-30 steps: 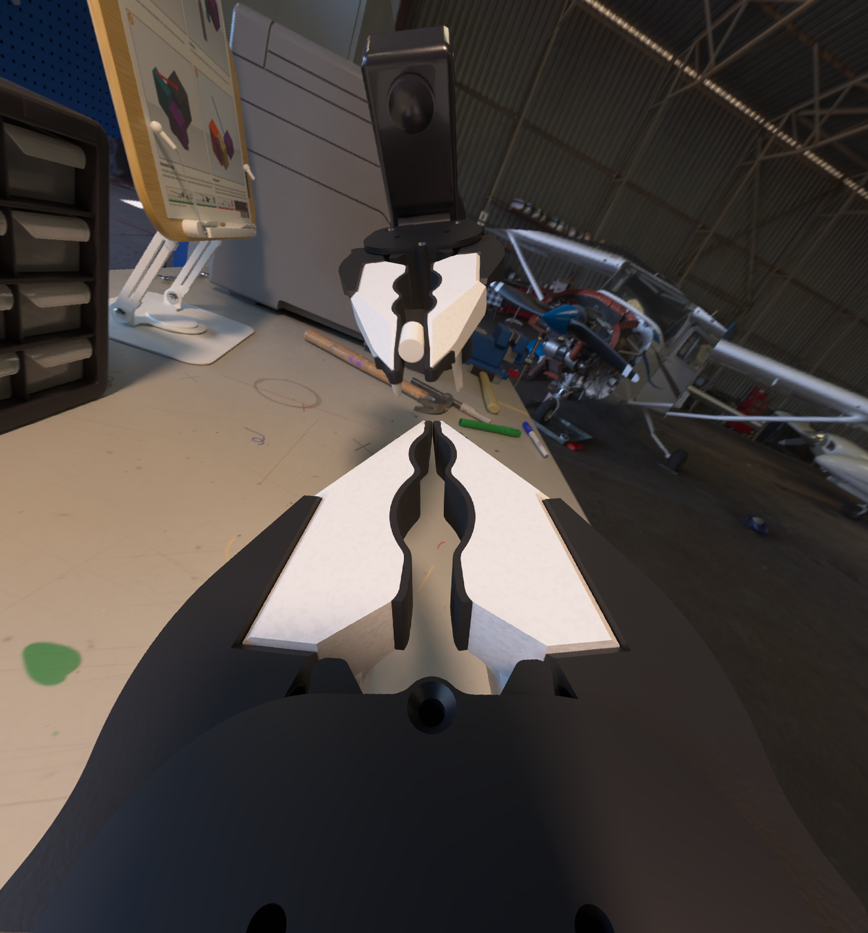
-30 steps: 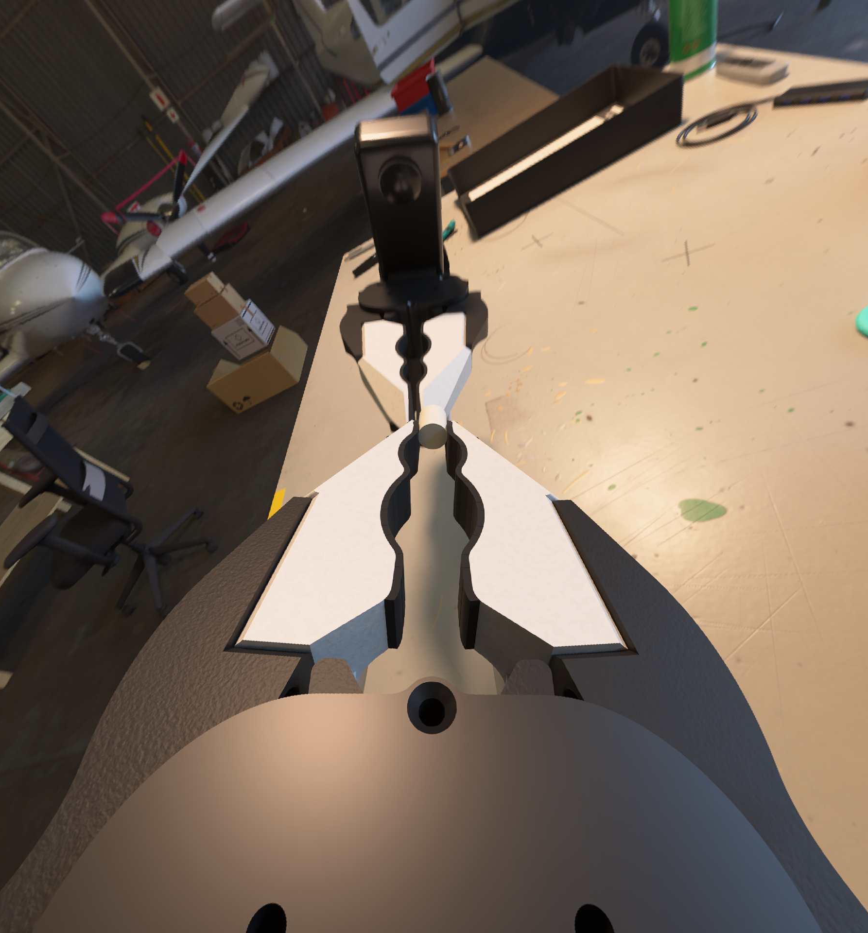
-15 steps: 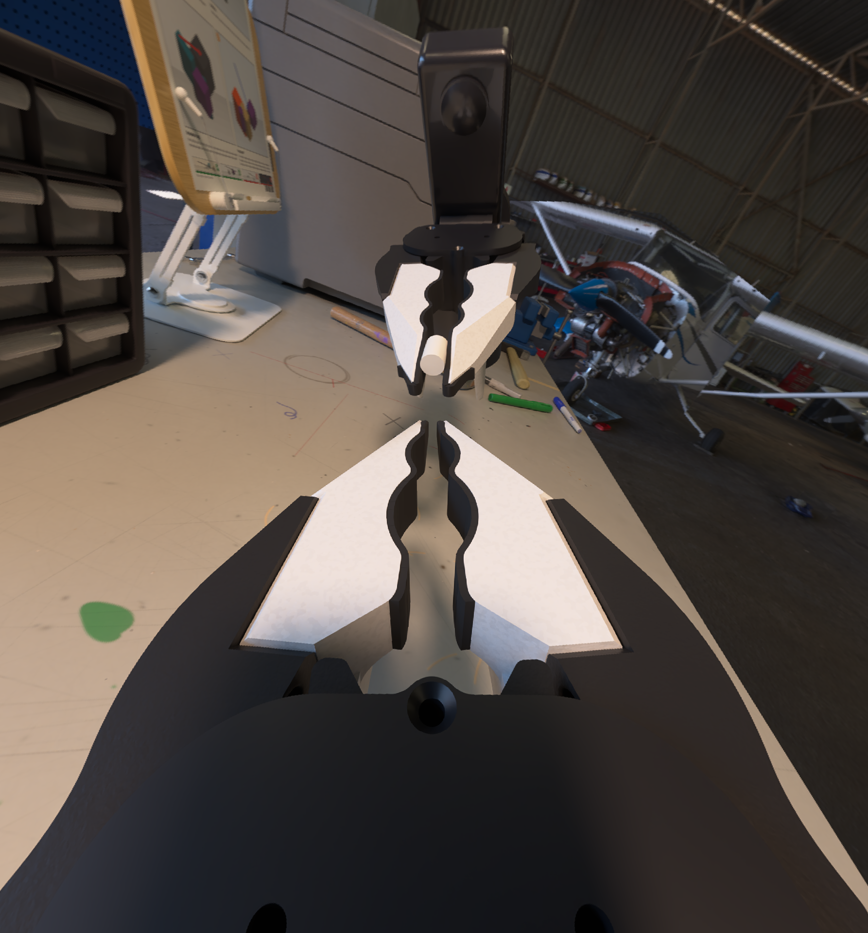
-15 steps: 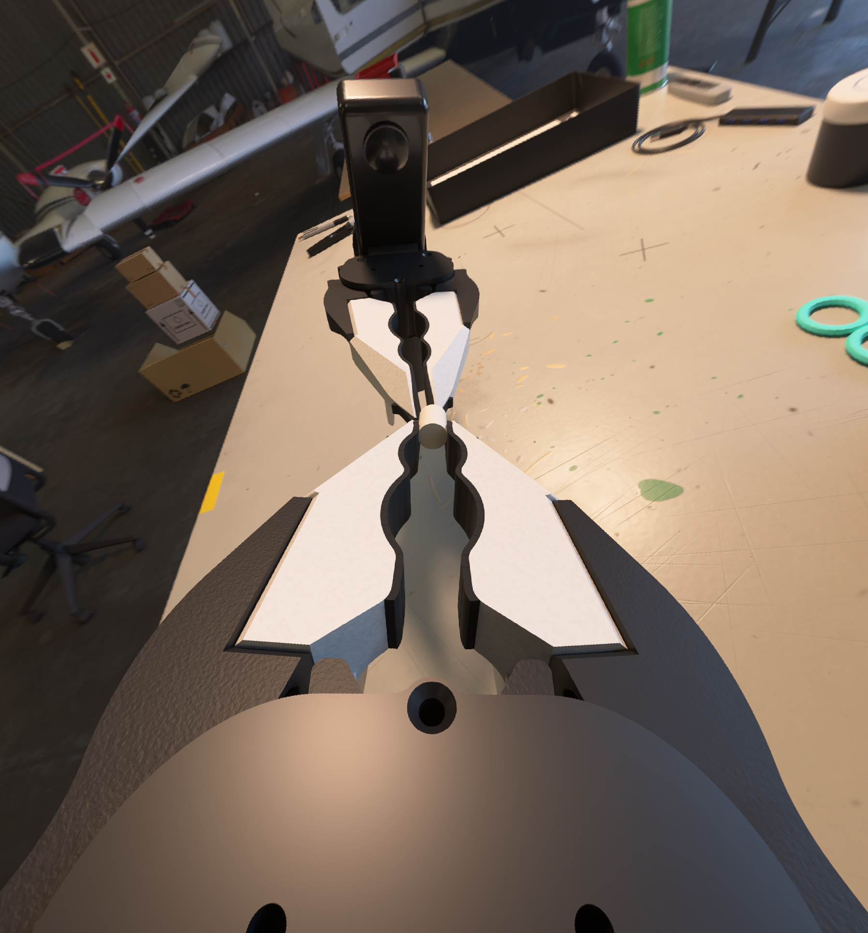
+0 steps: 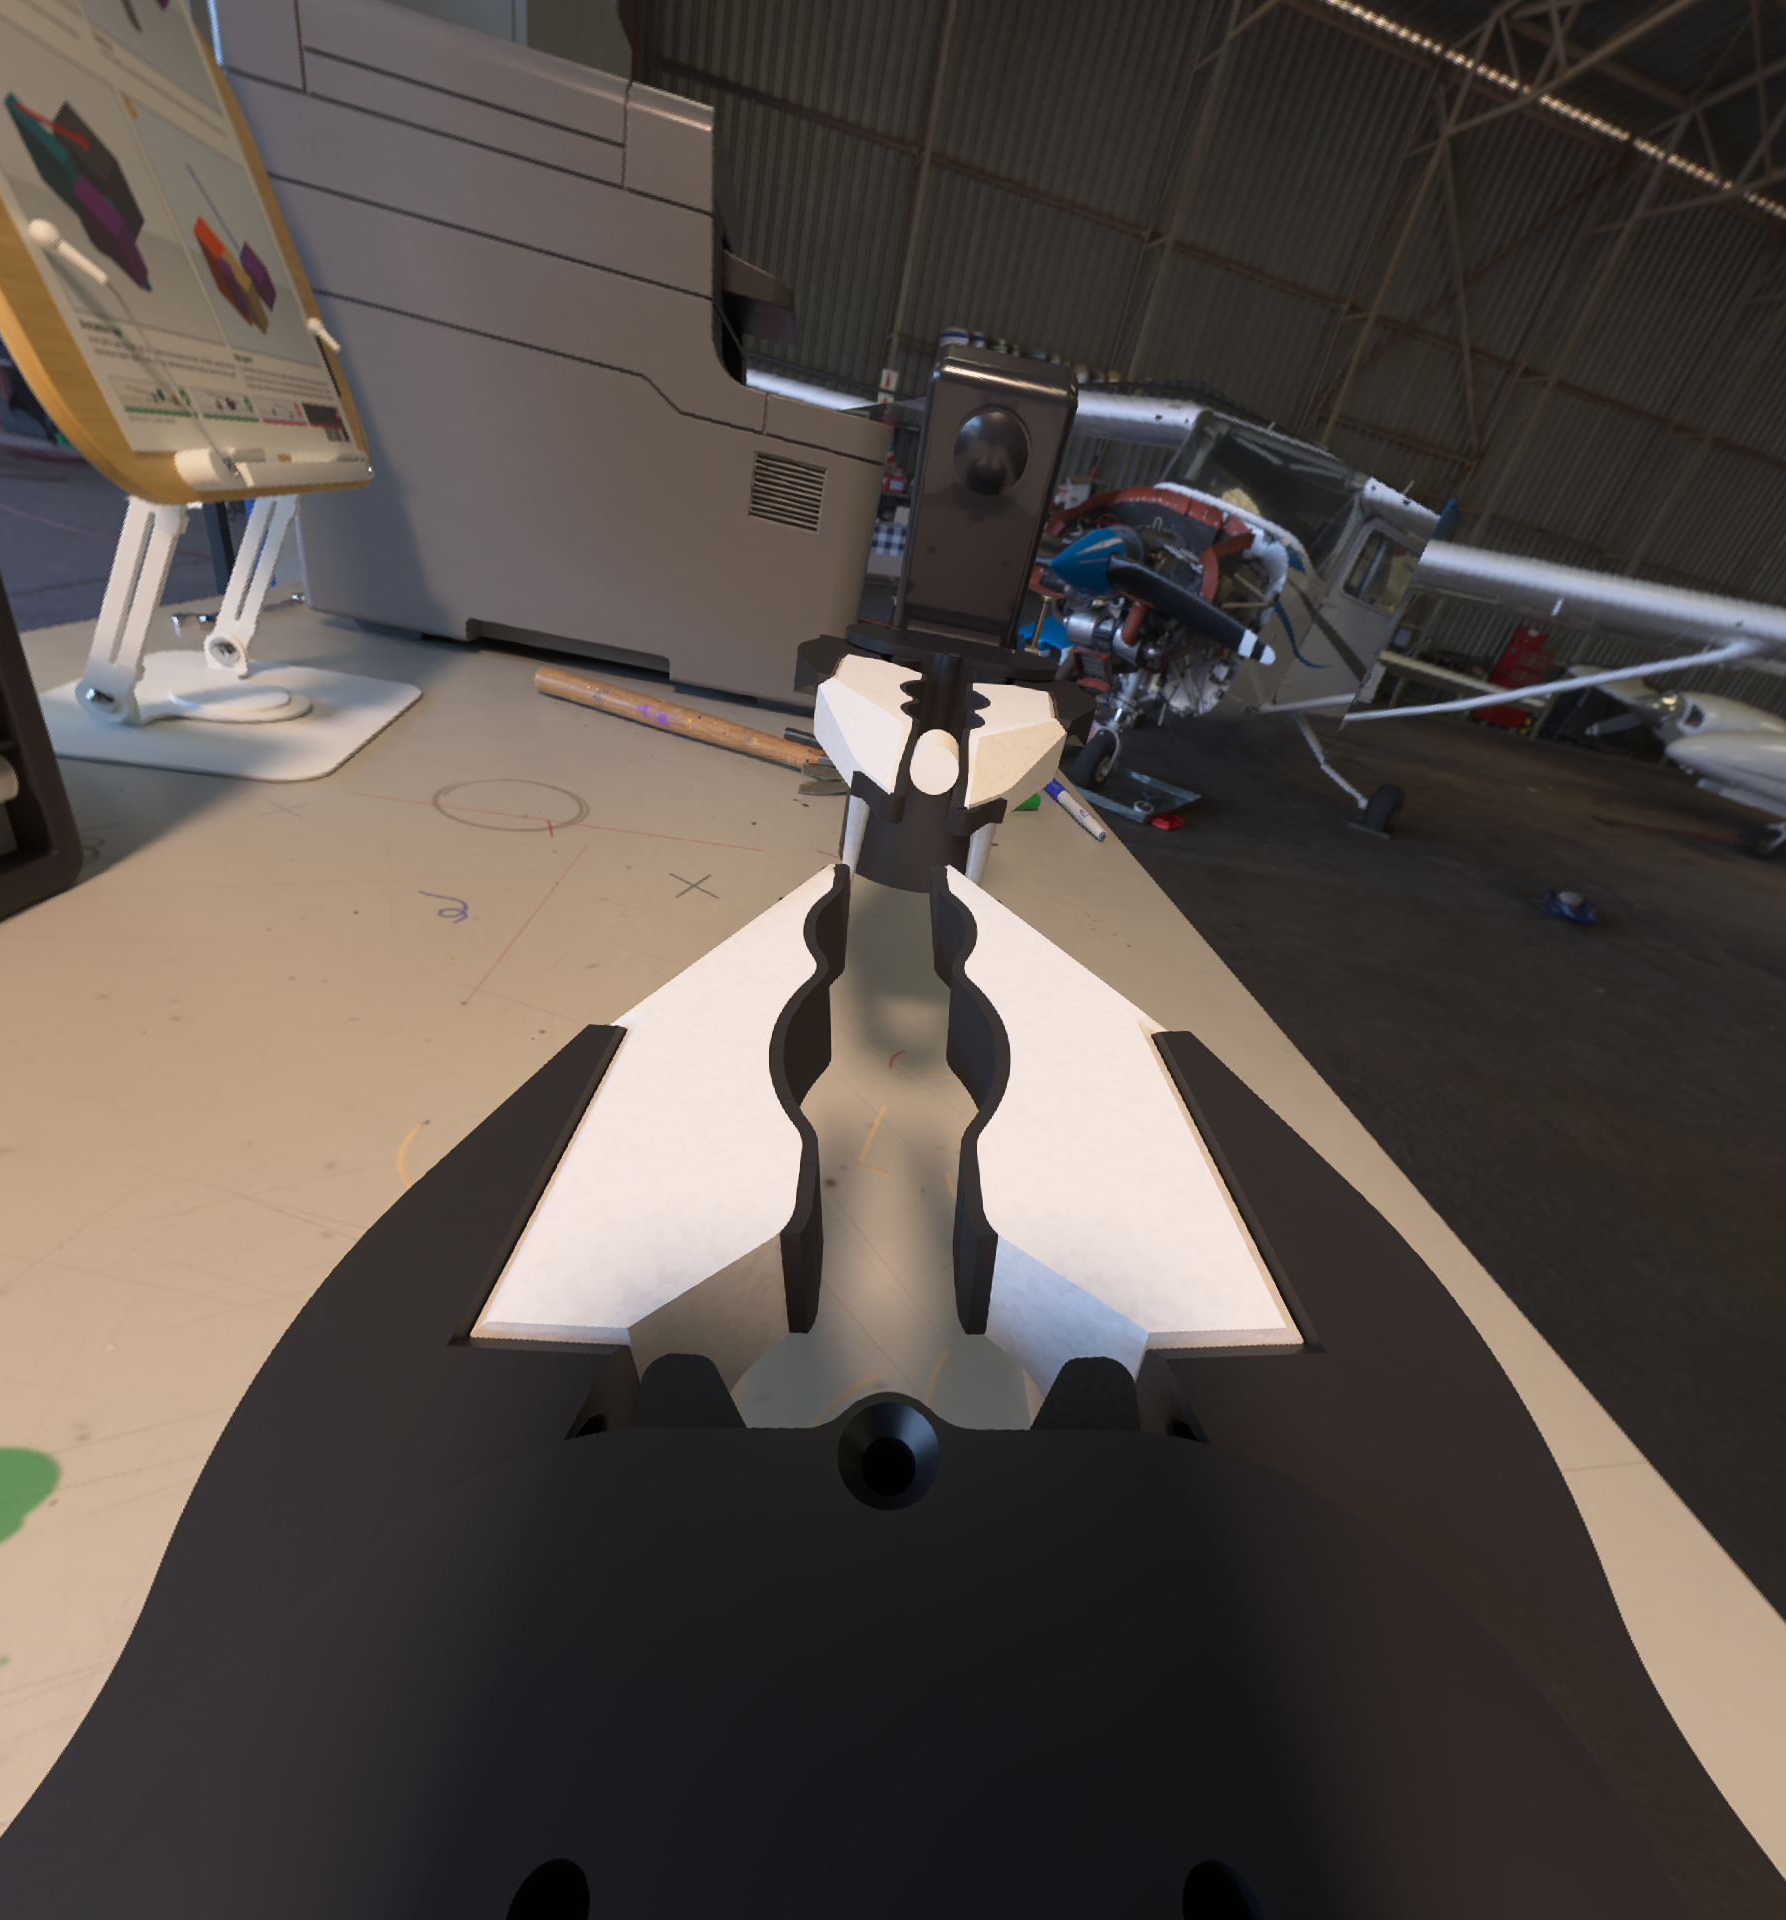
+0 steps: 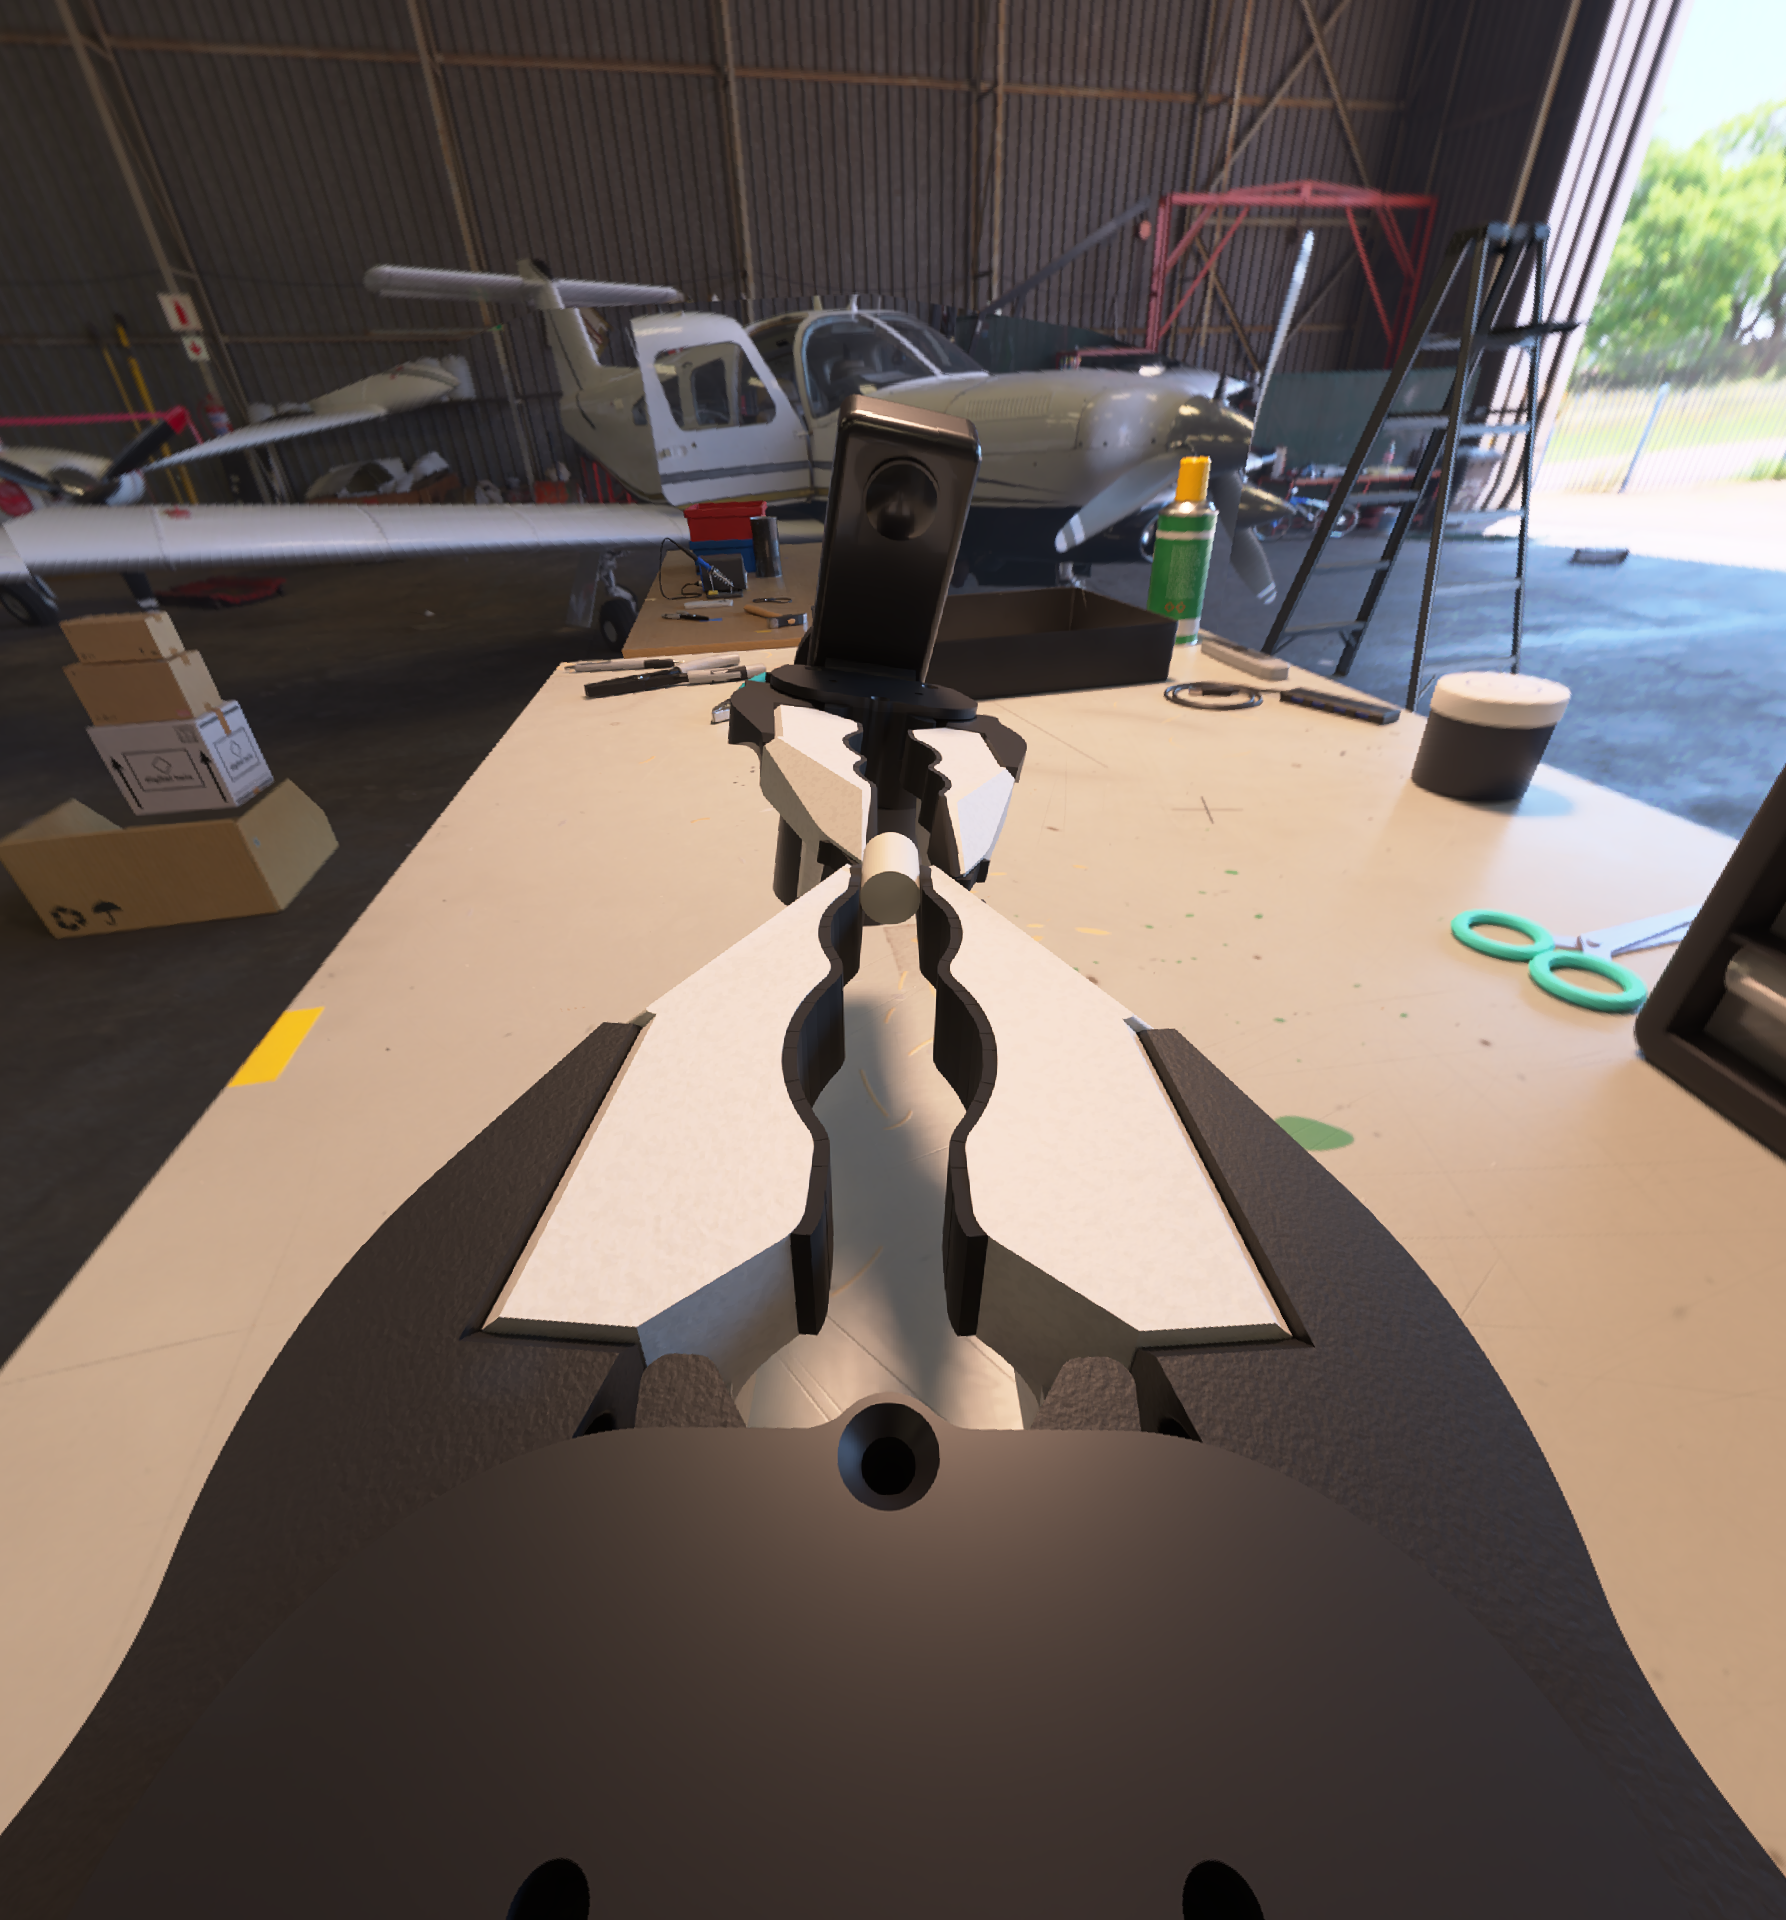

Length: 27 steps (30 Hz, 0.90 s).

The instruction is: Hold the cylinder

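Cylinder (image 6: 890, 884): short, white, clamped at the fingertips of the right gripper (image 6: 887, 902), above the workbench (image 6: 1232, 1039). Left gripper (image 5: 887, 878): fingers parted by a narrow gap, holding nothing, facing the right gripper closely. Scissors (image 6: 1554, 956): lying flat, well apart.

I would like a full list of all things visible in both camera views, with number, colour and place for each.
cylinder: one, white, in the right gripper's jaws
table: one, beige, under both grippers
printer: one, grey, on the table
picture board: one, wood-edged, on a white stand beside the printer
scissors: one pair, teal handles, on the table
spray can: one, green with yellow cap, at the table's far end
cardboard boxes: several, brown and white, on the floor
aircraft: at least two, white, in the hangar behind
left gripper: one, black and white, jaws open, facing the cylinder
right gripper: one, black and white, jaws shut on the cylinder
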### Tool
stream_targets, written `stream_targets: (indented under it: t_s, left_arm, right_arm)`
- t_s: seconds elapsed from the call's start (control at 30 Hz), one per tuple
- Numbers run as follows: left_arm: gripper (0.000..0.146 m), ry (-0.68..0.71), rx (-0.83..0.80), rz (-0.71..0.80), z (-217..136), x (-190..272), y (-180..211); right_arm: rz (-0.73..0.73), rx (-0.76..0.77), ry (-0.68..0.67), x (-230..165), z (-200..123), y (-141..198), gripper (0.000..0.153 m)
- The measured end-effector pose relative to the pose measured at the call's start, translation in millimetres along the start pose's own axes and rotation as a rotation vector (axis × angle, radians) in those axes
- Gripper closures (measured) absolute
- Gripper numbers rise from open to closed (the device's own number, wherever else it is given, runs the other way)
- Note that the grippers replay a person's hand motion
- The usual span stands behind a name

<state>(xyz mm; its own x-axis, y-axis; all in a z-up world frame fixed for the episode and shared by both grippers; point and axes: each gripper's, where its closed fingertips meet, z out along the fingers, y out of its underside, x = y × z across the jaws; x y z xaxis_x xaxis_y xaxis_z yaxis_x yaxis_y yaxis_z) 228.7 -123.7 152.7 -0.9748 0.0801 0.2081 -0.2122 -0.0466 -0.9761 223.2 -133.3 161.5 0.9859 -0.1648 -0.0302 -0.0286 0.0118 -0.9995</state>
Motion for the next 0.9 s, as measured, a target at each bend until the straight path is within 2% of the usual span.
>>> stream_targets:
  t_s: [0.2, 0.4, 0.5, 0.73, 0.9]
  left_arm:
    - [0.135, -0.031, -0.026, 0.067, -1, 1, 4]
    - [0.143, -0.071, 0.001, 0.247, -5, 8, 0]
    - [0.141, -0.030, -0.003, 0.257, -6, 15, 0]
    - [0.132, -0.057, -0.033, 0.317, -5, 18, 3]
    - [0.133, -0.067, -0.037, 0.350, -4, 20, 4]
  right_arm:
    - [-0.106, -0.015, 0.022, -1, 0, 4, 0.143]
    - [-0.121, -0.020, -0.003, -3, 1, 9, 0.143]
    - [-0.129, 0.014, -0.024, -7, 0, 4, 0.143]
    - [-0.116, 0.067, -0.084, -14, -1, 0, 0.143]
    - [-0.110, 0.064, -0.107, -17, 2, 4, 0.143]
